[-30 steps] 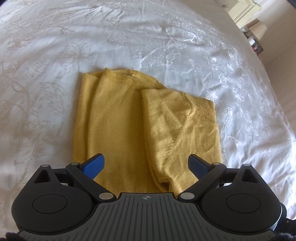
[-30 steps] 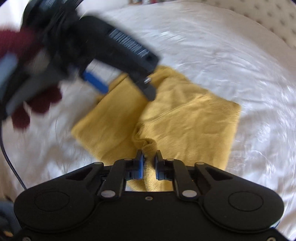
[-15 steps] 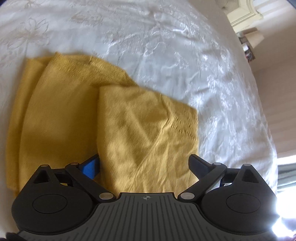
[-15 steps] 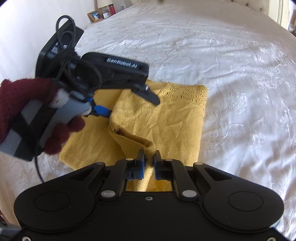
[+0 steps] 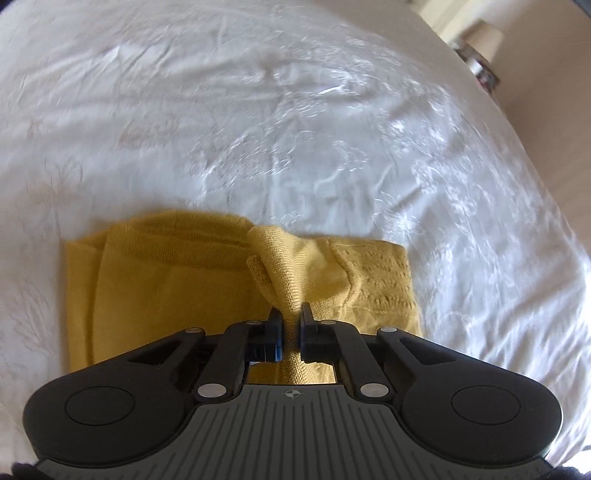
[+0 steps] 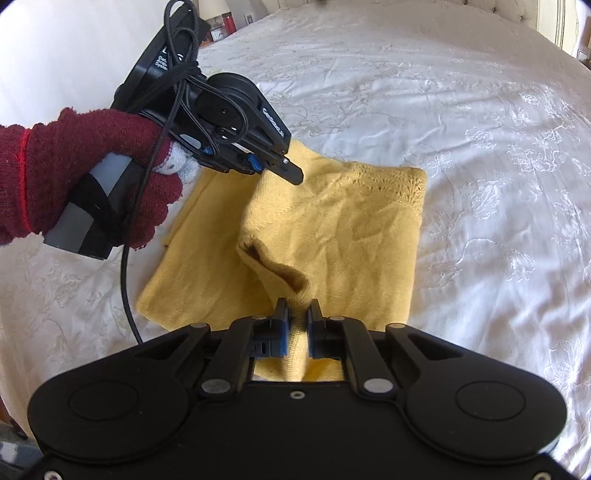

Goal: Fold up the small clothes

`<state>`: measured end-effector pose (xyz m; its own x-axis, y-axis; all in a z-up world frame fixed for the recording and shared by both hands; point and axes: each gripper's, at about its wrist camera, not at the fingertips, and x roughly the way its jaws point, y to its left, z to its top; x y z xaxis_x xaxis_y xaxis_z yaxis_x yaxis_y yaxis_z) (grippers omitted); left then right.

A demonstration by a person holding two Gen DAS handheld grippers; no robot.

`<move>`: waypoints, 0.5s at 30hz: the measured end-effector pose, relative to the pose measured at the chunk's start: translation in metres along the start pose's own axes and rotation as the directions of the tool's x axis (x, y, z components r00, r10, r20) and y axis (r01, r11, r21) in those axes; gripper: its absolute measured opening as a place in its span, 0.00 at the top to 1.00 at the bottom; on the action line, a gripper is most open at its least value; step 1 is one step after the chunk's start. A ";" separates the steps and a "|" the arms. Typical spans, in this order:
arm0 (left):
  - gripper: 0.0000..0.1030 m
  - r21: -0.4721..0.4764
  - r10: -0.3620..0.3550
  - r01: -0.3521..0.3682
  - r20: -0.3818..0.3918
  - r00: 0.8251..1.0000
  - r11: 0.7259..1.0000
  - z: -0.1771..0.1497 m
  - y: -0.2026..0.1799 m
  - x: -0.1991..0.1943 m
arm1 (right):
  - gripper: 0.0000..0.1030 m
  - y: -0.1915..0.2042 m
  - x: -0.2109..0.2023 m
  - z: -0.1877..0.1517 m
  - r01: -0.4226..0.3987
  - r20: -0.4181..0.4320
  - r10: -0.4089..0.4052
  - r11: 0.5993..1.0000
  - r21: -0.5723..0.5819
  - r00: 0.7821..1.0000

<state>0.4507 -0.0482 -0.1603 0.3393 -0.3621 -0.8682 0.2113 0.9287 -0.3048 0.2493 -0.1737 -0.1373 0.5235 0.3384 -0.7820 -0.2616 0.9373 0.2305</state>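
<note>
White embroidered bedding (image 5: 332,129) covers the bed and fills most of both wrist views; a lamp (image 5: 480,40) stands beyond its far corner, and a few small items sit on a nightstand (image 6: 221,22) at the other side. One garment lies on the bed: a mustard-yellow knitted top (image 6: 332,229), partly folded, with one layer doubled over another. In the right wrist view its long axis runs from the near edge by the camera away toward the far right, where a lacy knit band (image 6: 399,181) marks the far edge.

Two grippers are at work. The left gripper (image 5: 290,321) points steeply down at the cloth, its jaws pressed together on a raised pinch of yellow knit that stands up in a ridge between them. In the right wrist view the same tool (image 6: 273,168) is held in a hand wearing a dark red glove (image 6: 85,177), with a black cable (image 6: 127,280) trailing from it. The right gripper (image 6: 298,314) also tilts down, its jaws clamped on a rolled fold at the garment's near edge.
</note>
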 end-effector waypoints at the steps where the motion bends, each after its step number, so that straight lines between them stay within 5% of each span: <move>1: 0.93 0.034 -0.004 0.004 0.008 1.000 0.999 0.002 -0.004 -0.006 | 0.85 0.004 -0.003 0.001 -0.004 0.012 0.004 1.000 0.000 1.000; 9: 0.93 0.213 -0.040 0.022 0.081 0.996 0.977 0.026 -0.008 -0.059 | 0.85 0.052 -0.009 0.022 -0.100 0.092 0.100 0.995 -0.011 0.991; 15: 0.93 0.215 0.023 -0.037 0.070 0.997 0.976 0.030 0.029 -0.064 | 0.85 0.093 0.029 0.027 -0.143 0.040 0.148 0.984 -0.110 0.988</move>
<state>0.4624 -0.0008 -0.1020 0.4074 -0.3457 -0.8453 0.3904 0.9027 -0.1811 0.2626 -0.0746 -0.1232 0.5110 0.4767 -0.7153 -0.4213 0.8642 0.2749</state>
